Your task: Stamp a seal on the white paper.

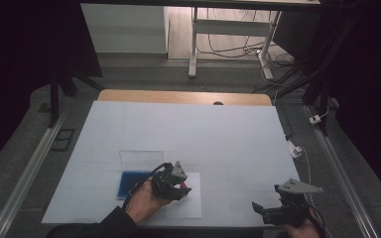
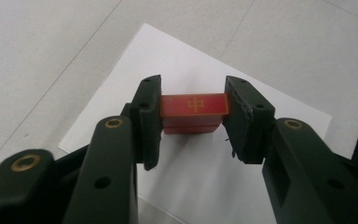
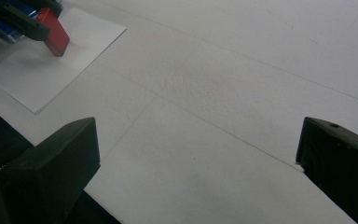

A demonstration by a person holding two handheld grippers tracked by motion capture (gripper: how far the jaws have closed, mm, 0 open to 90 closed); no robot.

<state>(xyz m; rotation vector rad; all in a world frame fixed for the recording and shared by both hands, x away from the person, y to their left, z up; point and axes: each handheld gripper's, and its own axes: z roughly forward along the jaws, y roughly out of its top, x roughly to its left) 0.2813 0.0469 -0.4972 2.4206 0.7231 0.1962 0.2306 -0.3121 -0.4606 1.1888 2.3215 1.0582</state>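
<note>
Left gripper [image 2: 193, 121], lower middle of frame, has my red block [image 2: 194, 112] clamped over white paper [image 2: 205, 182]; right gripper [image 3: 196, 158] gapes wide.

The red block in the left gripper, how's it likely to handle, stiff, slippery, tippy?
The red block looks rigid: its edges stay straight between the left gripper pads. Its flat faces suggest it won't roll. The glossy surface may be somewhat slippery.
</note>
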